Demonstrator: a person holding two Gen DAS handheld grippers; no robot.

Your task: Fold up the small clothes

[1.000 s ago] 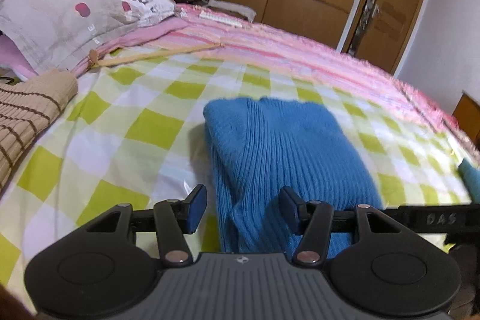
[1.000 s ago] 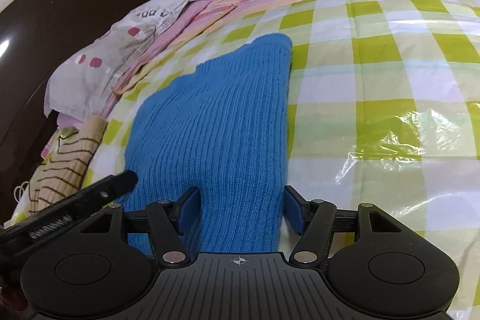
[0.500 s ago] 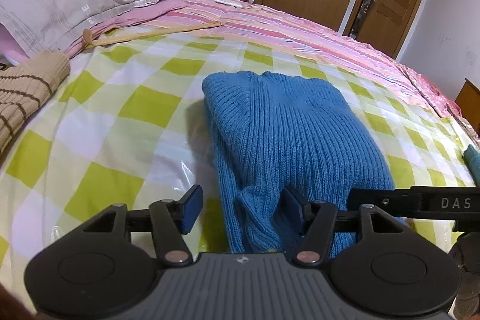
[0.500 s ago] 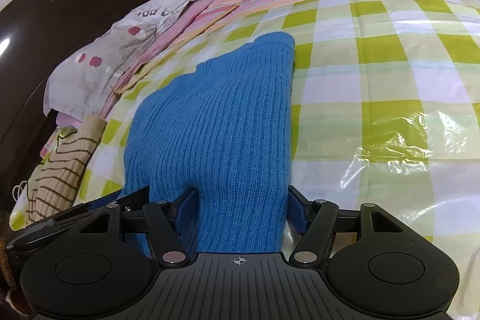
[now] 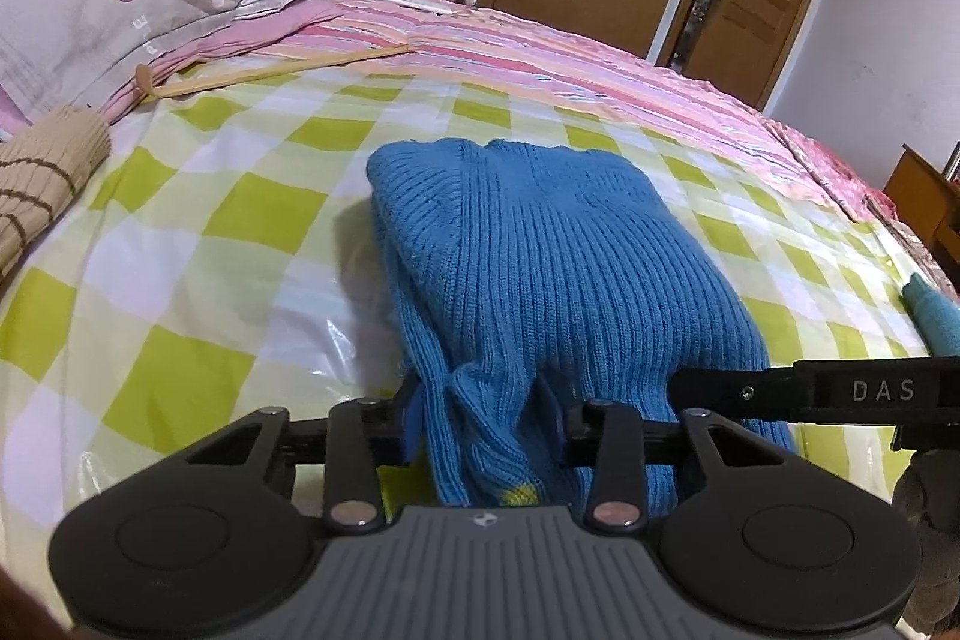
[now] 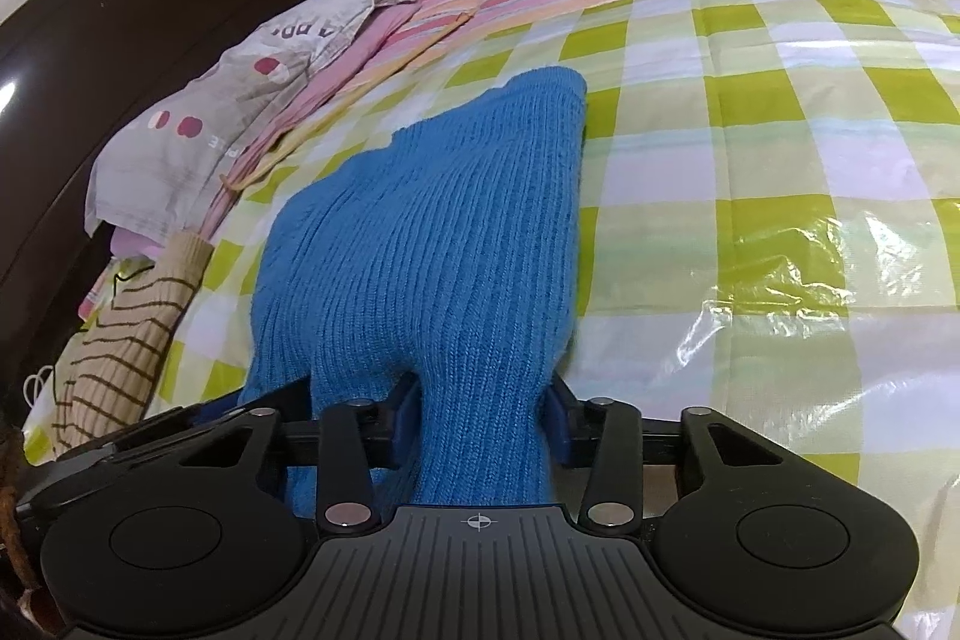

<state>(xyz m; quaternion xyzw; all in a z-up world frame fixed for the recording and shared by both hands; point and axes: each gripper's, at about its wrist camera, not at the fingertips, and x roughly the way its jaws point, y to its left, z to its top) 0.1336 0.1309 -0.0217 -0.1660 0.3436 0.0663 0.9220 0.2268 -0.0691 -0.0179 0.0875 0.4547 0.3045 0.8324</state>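
Pinching near edge of blue sweater (image 5: 540, 256): left gripper (image 5: 480, 421) fingers clamped, right gripper (image 6: 480, 409) fingers clamped likewise.

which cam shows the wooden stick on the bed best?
Left wrist: the long wooden stick shows almost end to end, beside the grey pillow. Right wrist shows it only as a thin foreshortened strip.

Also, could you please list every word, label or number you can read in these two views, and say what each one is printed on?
"DAS": on the black bar of the right gripper, seen in the left wrist view.
Large letters on the grey pillowcase: upside down and partly folded under, not readable with confidence in either view.
Small pale lettering lower on that pillowcase: too blurred to read.
Nothing readable on the blue sweater.
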